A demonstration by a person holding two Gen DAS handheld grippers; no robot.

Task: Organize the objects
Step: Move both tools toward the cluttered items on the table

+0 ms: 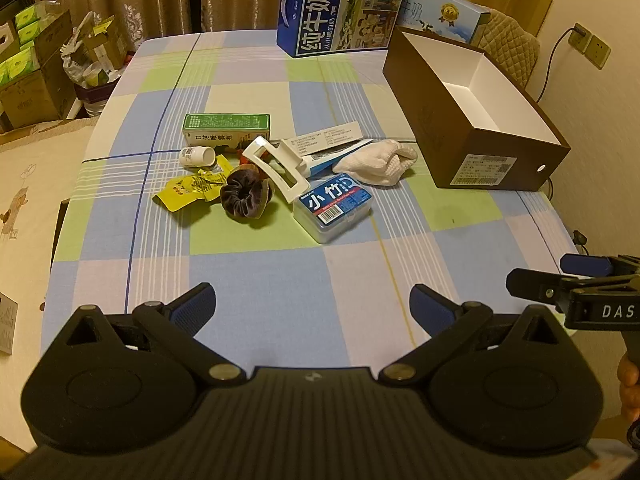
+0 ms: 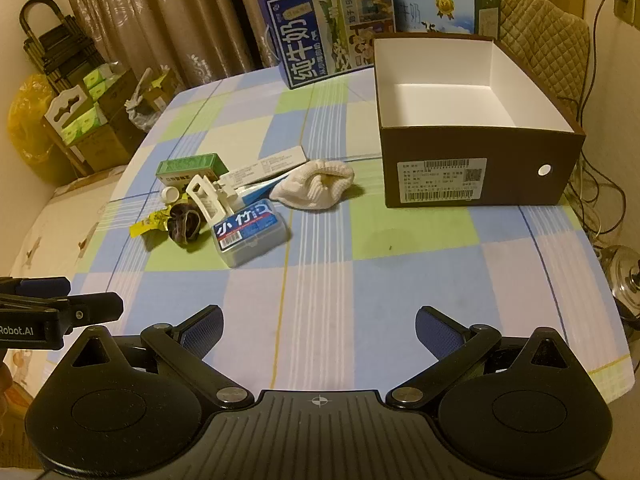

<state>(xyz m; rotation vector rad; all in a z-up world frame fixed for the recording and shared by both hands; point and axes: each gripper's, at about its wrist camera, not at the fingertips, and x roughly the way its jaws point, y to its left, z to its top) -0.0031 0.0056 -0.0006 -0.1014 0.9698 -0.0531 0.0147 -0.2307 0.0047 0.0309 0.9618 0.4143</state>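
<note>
A heap of small items lies mid-table: a green medicine box (image 1: 226,127), a white pill bottle (image 1: 197,156), a yellow wrapper (image 1: 188,191), a dark scrunchie (image 1: 247,196), a white hair claw (image 1: 276,168), a clear floss-pick box with a blue label (image 1: 333,208), a toothpaste tube and carton (image 1: 328,144), and a white sock (image 1: 376,162). An open brown shoebox (image 2: 476,184) with a white inside stands to the right. My left gripper (image 1: 312,308) and right gripper (image 2: 318,330) hover open and holding nothing over the near table, well short of the heap.
Two milk cartons (image 1: 340,10) stand at the table's far edge behind the shoebox. A padded chair back (image 2: 548,40) is at the far right. Cardboard boxes and bags (image 1: 40,72) crowd the floor at left. A metal kettle (image 2: 624,276) sits low right.
</note>
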